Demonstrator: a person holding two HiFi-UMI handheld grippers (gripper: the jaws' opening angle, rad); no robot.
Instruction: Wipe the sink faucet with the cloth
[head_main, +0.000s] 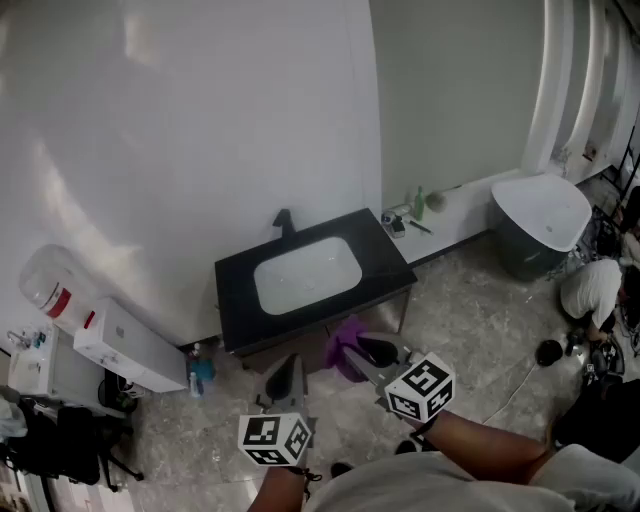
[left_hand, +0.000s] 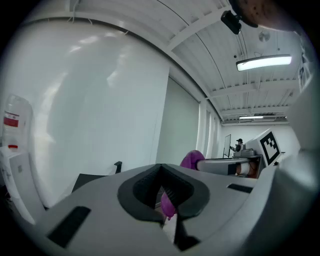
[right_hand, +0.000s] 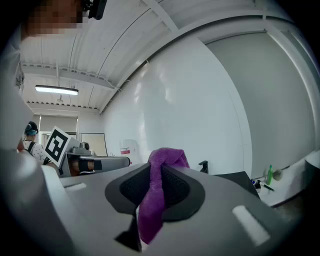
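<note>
Jaws on the right gripper (right_hand: 160, 170) pinch the purple cloth (right_hand: 151, 205); the left gripper (left_hand: 161, 172) has its jaws pressed together. The floppy cloth might slip out before it reaches the far-off faucet (head_main: 284, 221).

Purple cloth (right_hand: 155, 200), black faucet (head_main: 284, 221) and counter (head_main: 232, 292), white basin (head_main: 305, 275), black-and-white square-patterned cubes (head_main: 420, 388).

Mock bathroom inside hall: sink vanity (head_main: 235, 290), bathtub (head_main: 540, 215), partition wall (head_main: 180, 120).
</note>
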